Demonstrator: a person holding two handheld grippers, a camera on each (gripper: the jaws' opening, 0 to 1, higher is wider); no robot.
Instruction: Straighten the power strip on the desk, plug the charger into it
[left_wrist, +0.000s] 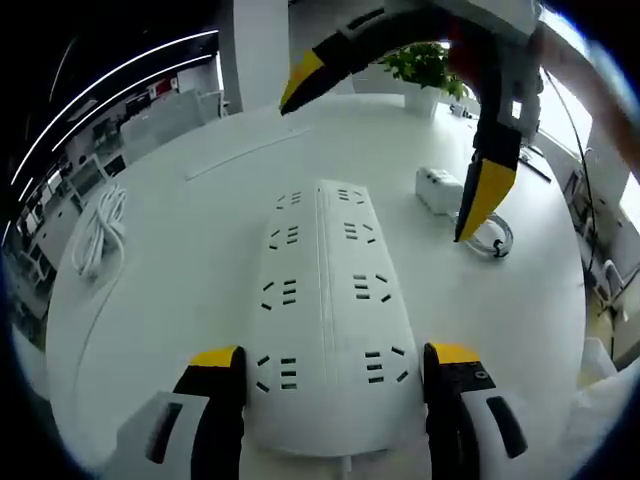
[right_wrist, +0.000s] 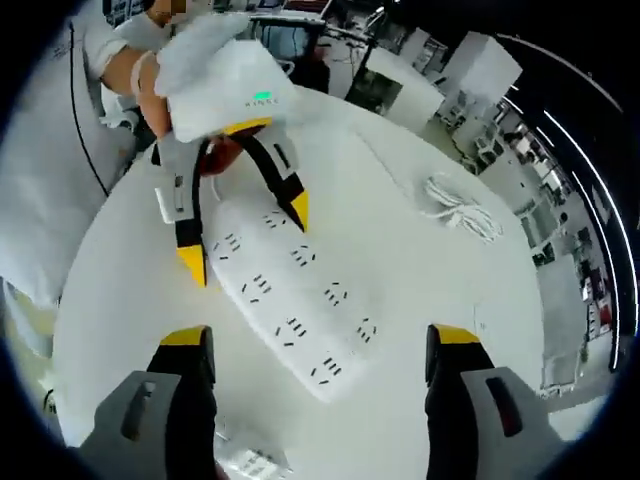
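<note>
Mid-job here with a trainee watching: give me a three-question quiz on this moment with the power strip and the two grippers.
1. True or false: the left gripper has its fingers on either side of one end of the power strip.
2. Which lies nearest the right gripper's yellow fingertip in the left gripper view?
A. the coiled white cable
B. the white charger
C. the potted plant
3. Fill in: in the right gripper view, the right gripper is ____ and holds nothing.

Key: 1 true. 2 B. 3 open.
</note>
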